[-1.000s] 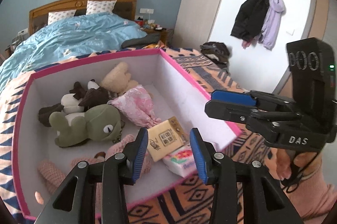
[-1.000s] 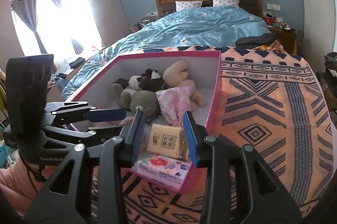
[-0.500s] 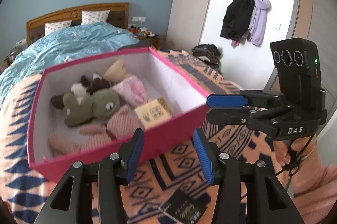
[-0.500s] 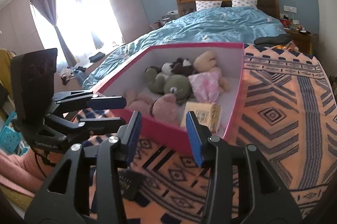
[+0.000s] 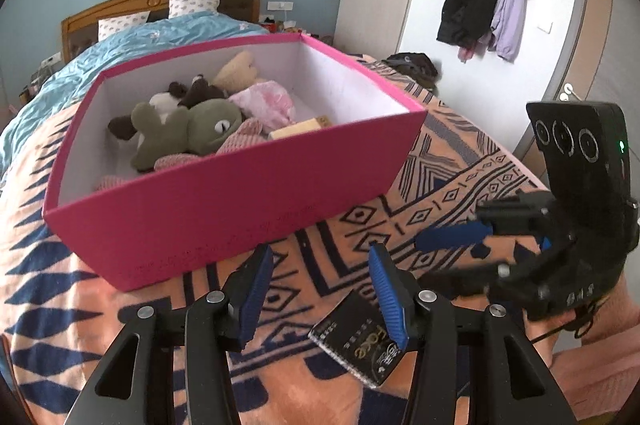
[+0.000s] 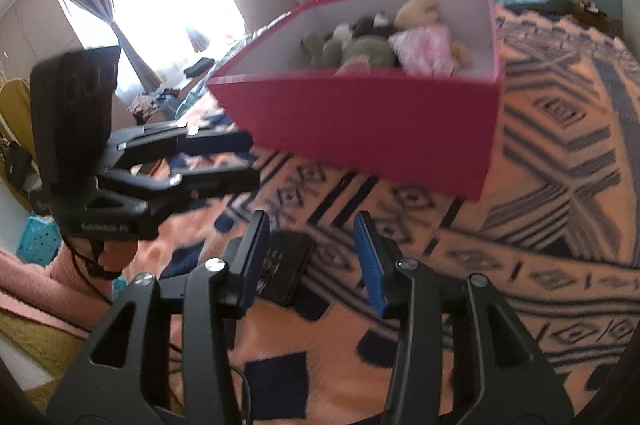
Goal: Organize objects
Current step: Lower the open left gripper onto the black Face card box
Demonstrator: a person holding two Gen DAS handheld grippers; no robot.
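Note:
A pink box (image 5: 224,209) stands on the patterned blanket and holds a green plush (image 5: 188,129), a pink cloth toy (image 5: 264,103) and a tan packet (image 5: 298,129). It also shows in the right wrist view (image 6: 372,121). A small black packet (image 5: 358,339) lies on the blanket in front of the box; it also shows in the right wrist view (image 6: 284,269). My left gripper (image 5: 320,293) is open and empty, just above and left of the black packet. My right gripper (image 6: 312,261) is open and empty, near the same packet.
The orange and navy blanket (image 5: 440,177) covers the foot of a bed with a blue duvet (image 5: 160,37). Coats (image 5: 484,5) hang on the wall at right. A window with curtains (image 6: 132,9) and a blue crate (image 6: 38,241) are at left.
Both grippers have pulled back from over the box and dropped low toward the blanket in front of it. The black packet has come into view between them.

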